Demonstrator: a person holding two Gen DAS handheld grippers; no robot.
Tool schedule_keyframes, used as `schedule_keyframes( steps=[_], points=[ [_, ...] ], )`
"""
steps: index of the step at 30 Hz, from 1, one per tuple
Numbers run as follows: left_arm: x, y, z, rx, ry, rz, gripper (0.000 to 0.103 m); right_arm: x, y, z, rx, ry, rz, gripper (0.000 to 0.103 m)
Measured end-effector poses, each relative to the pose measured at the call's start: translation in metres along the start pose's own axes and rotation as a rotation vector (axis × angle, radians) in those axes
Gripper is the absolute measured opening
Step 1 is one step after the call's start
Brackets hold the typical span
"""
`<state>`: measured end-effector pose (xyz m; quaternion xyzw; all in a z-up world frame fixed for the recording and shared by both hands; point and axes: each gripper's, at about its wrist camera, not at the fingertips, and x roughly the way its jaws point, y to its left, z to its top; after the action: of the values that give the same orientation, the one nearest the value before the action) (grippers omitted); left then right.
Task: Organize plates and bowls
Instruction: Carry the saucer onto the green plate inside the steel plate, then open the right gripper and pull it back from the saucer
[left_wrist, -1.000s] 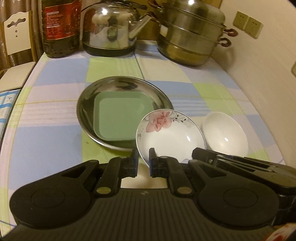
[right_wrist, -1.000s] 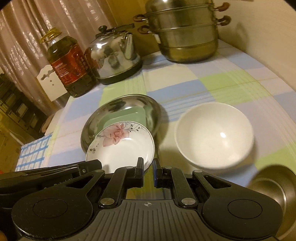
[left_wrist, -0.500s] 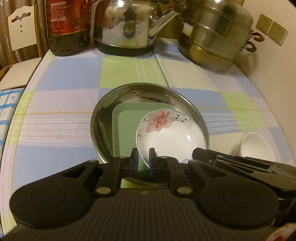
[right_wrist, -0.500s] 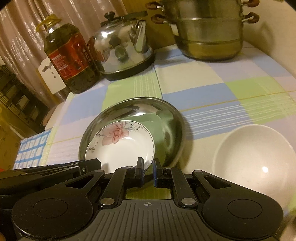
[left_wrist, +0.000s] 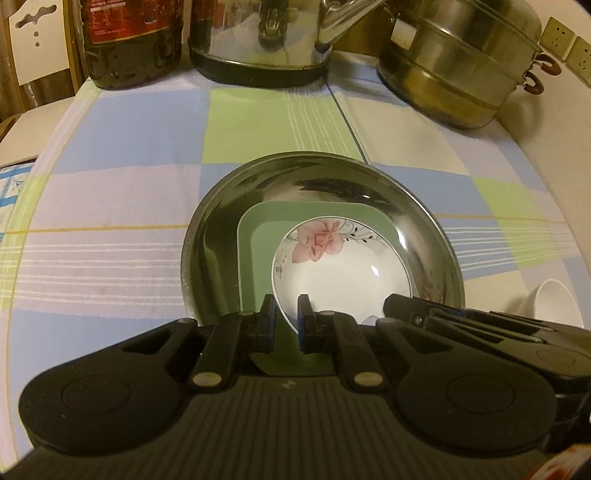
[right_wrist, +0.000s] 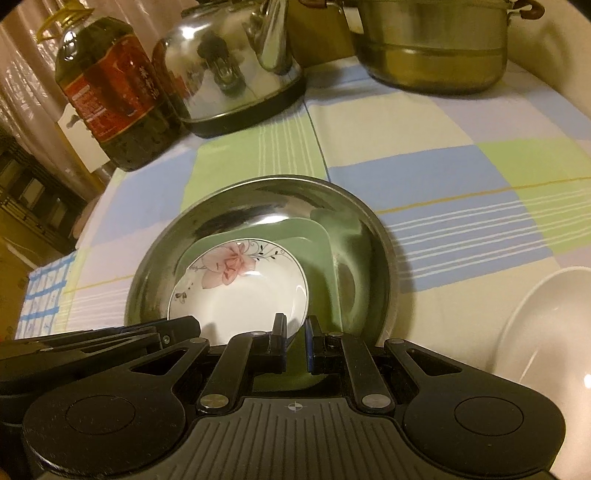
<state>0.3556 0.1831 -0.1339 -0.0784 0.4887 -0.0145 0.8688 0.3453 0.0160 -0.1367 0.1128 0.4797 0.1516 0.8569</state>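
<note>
A white flowered plate (left_wrist: 340, 266) is held by both grippers over a green square plate (left_wrist: 258, 251) that lies in a round steel dish (left_wrist: 317, 181). My left gripper (left_wrist: 286, 314) is shut on the flowered plate's near rim. My right gripper (right_wrist: 295, 328) is shut on the same plate's (right_wrist: 240, 288) near right rim, over the green plate (right_wrist: 317, 266) and steel dish (right_wrist: 258, 199). A plain white bowl (right_wrist: 546, 332) stands on the cloth to the right; its edge shows in the left wrist view (left_wrist: 554, 306).
A checked cloth (left_wrist: 129, 206) covers the table. At the back stand an oil bottle (right_wrist: 110, 92), a steel kettle (right_wrist: 229, 74) and a stacked steamer pot (left_wrist: 458, 70). A wall runs along the right. The table's left edge drops off by a chair.
Both grippers have carried the flowered plate forward and left, from beside the steel dish to over the green plate inside it. The white bowl has slid toward the right edge of both views.
</note>
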Motion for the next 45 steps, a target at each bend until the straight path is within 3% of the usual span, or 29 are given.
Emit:
schedule_keyframes(
  steps=[14,19,20,22,24,34,39,45],
  points=[
    [0.008,0.000,0.005,-0.003,0.017,0.001,0.012,0.009,-0.003,0.006,0.031,0.012,0.011,0.010],
    [0.000,-0.002,0.006,-0.001,-0.009,0.010,0.014,0.006,-0.006,0.008,0.050,0.020,0.028,0.011],
    [-0.003,-0.002,0.007,-0.002,-0.018,0.008,0.014,0.005,-0.006,0.009,0.048,0.015,0.031,0.014],
    [-0.011,-0.002,0.008,-0.006,-0.034,0.004,0.014,-0.002,-0.006,0.009,0.041,-0.001,0.039,0.029],
    [-0.020,-0.002,0.008,-0.010,-0.051,0.006,0.015,-0.010,-0.007,0.009,0.041,-0.027,0.065,0.049],
    [-0.086,-0.002,-0.011,-0.037,-0.124,0.005,0.020,-0.069,-0.013,-0.003,0.046,-0.097,0.127,0.063],
    [-0.121,-0.009,-0.035,-0.031,-0.132,0.013,0.023,-0.111,-0.028,-0.020,0.096,-0.109,0.152,0.072],
    [-0.155,-0.024,-0.072,-0.037,-0.124,0.001,0.024,-0.158,-0.043,-0.046,0.086,-0.126,0.157,0.075]
  ],
)
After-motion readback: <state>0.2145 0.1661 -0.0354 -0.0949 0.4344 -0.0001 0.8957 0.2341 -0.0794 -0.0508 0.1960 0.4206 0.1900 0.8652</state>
